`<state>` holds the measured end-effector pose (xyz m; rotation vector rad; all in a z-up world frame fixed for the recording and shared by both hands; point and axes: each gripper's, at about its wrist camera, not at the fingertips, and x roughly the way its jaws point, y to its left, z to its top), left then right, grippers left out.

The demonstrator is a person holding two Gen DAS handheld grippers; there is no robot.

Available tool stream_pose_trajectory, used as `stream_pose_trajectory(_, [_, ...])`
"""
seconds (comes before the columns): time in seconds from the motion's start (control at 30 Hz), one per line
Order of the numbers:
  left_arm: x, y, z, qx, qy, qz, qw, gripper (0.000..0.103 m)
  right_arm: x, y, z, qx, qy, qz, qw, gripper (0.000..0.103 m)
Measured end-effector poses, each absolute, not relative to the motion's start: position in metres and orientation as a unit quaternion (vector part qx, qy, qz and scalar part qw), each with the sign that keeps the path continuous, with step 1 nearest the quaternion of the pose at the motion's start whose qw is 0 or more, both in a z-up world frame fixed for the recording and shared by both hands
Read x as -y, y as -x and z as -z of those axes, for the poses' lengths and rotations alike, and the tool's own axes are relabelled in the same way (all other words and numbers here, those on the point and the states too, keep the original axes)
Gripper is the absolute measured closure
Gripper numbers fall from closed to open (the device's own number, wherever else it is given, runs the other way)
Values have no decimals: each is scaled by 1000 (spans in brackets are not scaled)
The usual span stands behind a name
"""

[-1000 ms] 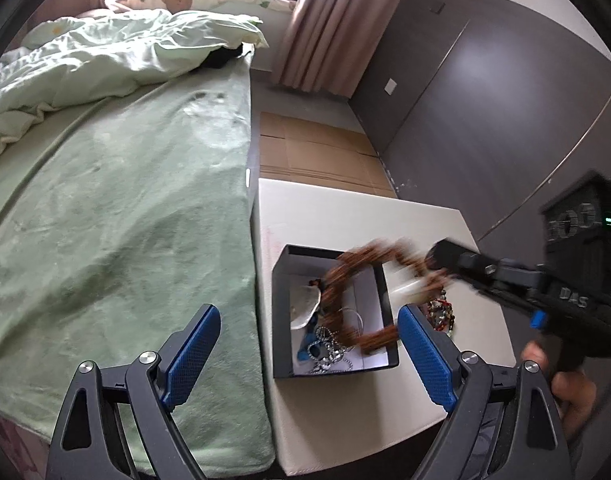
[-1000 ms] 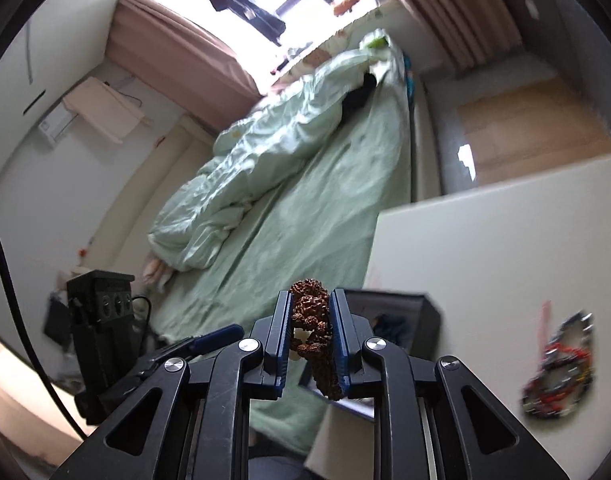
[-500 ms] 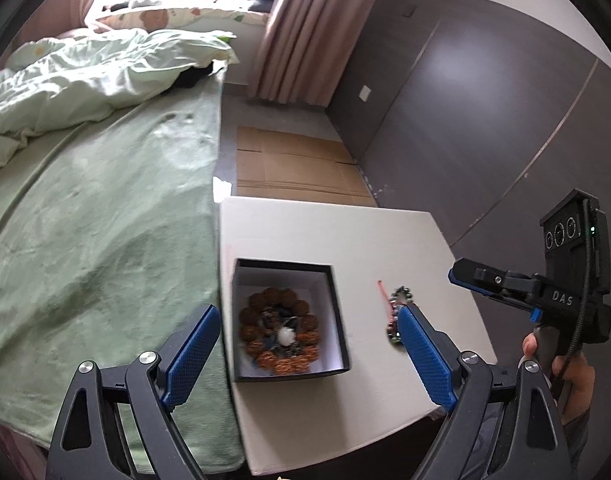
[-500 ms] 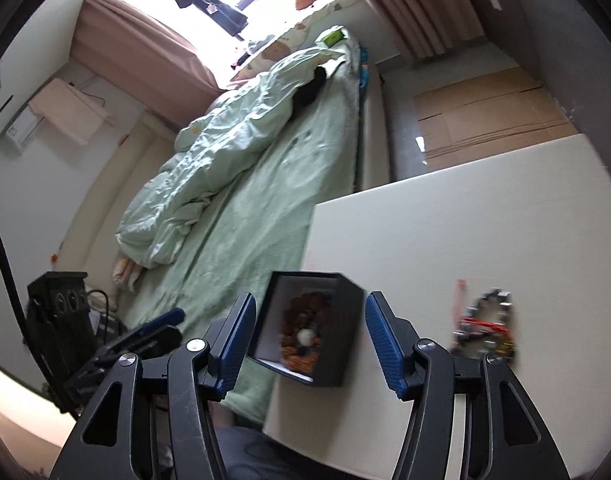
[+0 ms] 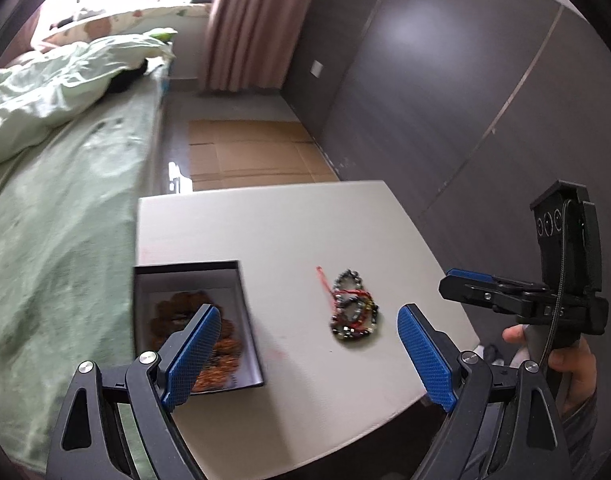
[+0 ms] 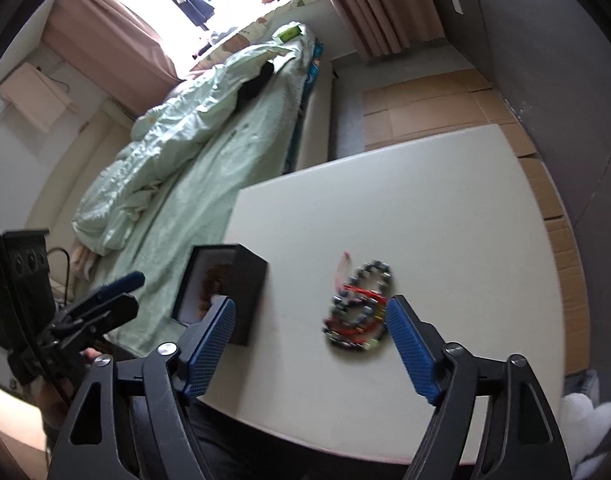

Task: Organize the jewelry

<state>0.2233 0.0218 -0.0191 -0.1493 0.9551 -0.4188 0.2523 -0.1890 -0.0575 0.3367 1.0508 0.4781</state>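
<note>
A black jewelry box (image 5: 247,344) stands at the left front of the white table (image 5: 289,224); it also shows in the right wrist view (image 6: 249,292). A brown bead bracelet (image 5: 225,340) lies inside it. A pile of dark beaded bracelets with red cord (image 5: 353,310) lies on the table to the right of the box, also in the right wrist view (image 6: 359,312). My left gripper (image 5: 307,356) is open and empty above the table's front. My right gripper (image 6: 309,344) is open and empty, above the table in front of the pile.
A bed with a pale green blanket (image 5: 57,208) runs along the table's left side. Flattened cardboard (image 5: 249,152) lies on the floor beyond the table. A dark wall (image 5: 445,80) stands to the right. The table's front edge (image 5: 305,436) is close below the grippers.
My right gripper opened and let the brown bead bracelet drop into the box. Both grippers have since shifted right, toward the pile of dark bracelets.
</note>
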Motion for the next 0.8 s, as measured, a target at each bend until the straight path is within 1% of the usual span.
stream_pose_trajectory(0.03, [-17, -225, 21, -456, 68, 204, 864, 13, 192, -252, 60, -495, -159, -224, 824, 12])
stream_pose_trajectory(0.07, [-13, -226, 22, -456, 65, 207, 863, 13, 196, -252, 62, -495, -163, -223, 824, 11])
stream_pose_trajectory(0.1, [-8, -228, 24, -456, 61, 211, 862, 16, 201, -252, 65, -493, -169, -221, 824, 11])
stream_pose_trajectory(0.17, [2, -232, 28, -461, 50, 217, 859, 23, 209, -251, 72, -491, -177, -215, 826, 12])
stream_pose_trajectory(0.23, [12, -239, 35, -472, 38, 224, 852, 34, 216, -252, 81, -490, -193, -209, 824, 12])
stream_pose_trajectory(0.27, [19, -243, 40, -479, 30, 227, 848, 37, 219, -253, 85, -492, -201, -207, 821, 12])
stream_pose_trajectory(0.33, [30, -249, 50, -491, 13, 232, 840, 46, 227, -255, 93, -498, -218, -198, 816, 12])
stream_pose_trajectory(0.37, [35, -252, 54, -495, 5, 235, 836, 47, 232, -255, 96, -500, -224, -190, 815, 12])
stream_pose_trajectory(0.47, [51, -260, 66, -510, -14, 243, 825, 61, 246, -254, 100, -497, -247, -174, 814, 12])
stream_pose_trajectory(0.53, [62, -269, 75, -522, -20, 250, 815, 67, 253, -253, 102, -494, -259, -167, 813, 12])
stream_pose_trajectory(0.63, [72, -283, 86, -537, -24, 252, 805, 71, 263, -253, 105, -492, -276, -159, 810, 13])
stream_pose_trajectory(0.8, [84, -302, 103, -561, -26, 258, 786, 72, 269, -255, 111, -498, -286, -157, 803, 14])
